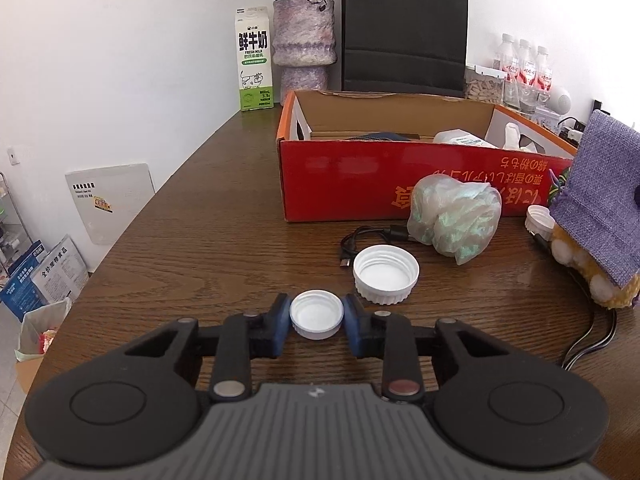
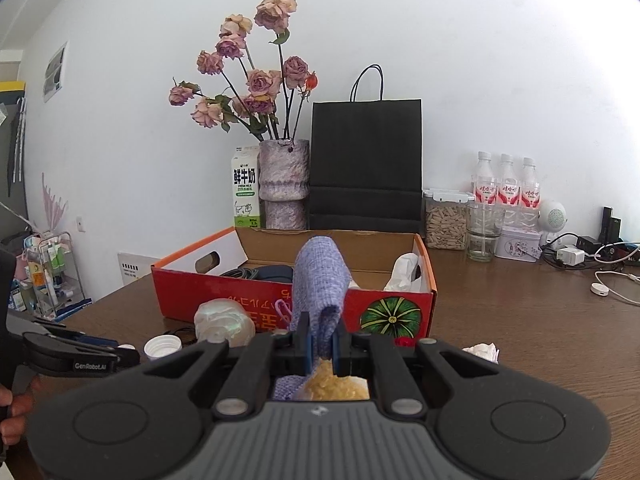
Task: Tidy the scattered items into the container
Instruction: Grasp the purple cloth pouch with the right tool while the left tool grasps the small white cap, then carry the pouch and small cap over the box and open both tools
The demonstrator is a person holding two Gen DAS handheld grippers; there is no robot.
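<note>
The small white cap (image 1: 317, 319) sat open side up on the brown surface (image 1: 224, 216), squeezed between the blue pads of the left hand-held gripper (image 1: 317, 320). Just past it stood a bigger white cap (image 1: 385, 280), close but not touching. A black cable (image 1: 362, 240) curled behind that one, beside a crumpled plastic bag (image 1: 454, 218) that lay near the front wall of the red box (image 1: 360, 176). The box stood open on top, with a few things already inside. To the left of the caps the surface was bare all the way to its edge, so there was lots of room there.

The right hand-held gripper (image 2: 322, 346) was shut tight on a purple cloth thing (image 2: 318, 280) with yellow fluff (image 2: 334, 386) at its bottom, held up in front of the box. A white tissue (image 2: 482, 352) lay to its right. Far behind the box, a milk carton (image 1: 254, 60), a vase (image 1: 304, 44) and a black bag (image 1: 404, 32) stood along the wall.
</note>
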